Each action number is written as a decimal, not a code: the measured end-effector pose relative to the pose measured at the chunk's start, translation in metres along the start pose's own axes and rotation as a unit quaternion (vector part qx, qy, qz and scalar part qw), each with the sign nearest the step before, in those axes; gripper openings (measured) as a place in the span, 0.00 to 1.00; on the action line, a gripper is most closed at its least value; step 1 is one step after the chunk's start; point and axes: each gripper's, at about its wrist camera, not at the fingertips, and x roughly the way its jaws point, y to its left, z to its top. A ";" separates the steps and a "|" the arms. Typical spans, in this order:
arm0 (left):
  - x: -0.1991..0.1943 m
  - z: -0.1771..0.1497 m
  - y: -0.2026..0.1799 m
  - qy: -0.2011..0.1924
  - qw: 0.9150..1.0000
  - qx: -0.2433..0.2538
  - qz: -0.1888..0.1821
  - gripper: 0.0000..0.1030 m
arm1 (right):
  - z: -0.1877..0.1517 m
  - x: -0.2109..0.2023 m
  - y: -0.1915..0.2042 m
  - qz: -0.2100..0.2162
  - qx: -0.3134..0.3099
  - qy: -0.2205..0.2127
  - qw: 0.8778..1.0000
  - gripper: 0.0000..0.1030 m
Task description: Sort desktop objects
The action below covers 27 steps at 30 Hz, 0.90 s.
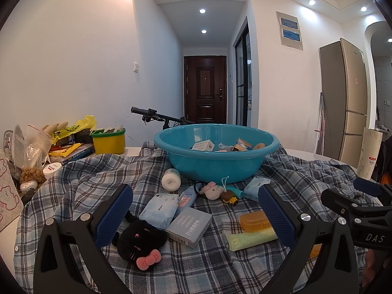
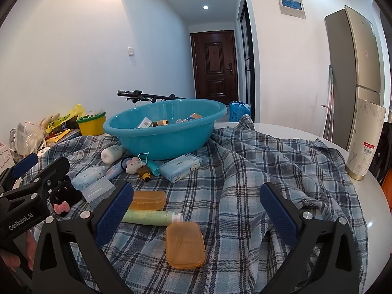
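While clutter (image 1: 61,144) flanks it, basin (image 1: 215,156) perhaps overlaps tissues (image 1: 256,187).

Basin (image 1: 215,161) stood on cloth (image 2: 257,171), small boxes inside. Bottle (image 1: 171,179), plush toys, tube (image 2: 149,216) lay before it; lidded tub (image 1: 109,140) left, apparently off the cloth.

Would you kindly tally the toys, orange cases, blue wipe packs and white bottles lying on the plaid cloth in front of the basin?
Toys: 3
Orange cases: 2
Blue wipe packs: 2
White bottle: 1
Total: 8
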 end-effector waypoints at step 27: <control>0.000 -0.002 0.000 0.001 1.000 -0.003 -0.003 1.00 | -0.001 0.001 -0.001 0.000 0.004 0.005 1.000 1.00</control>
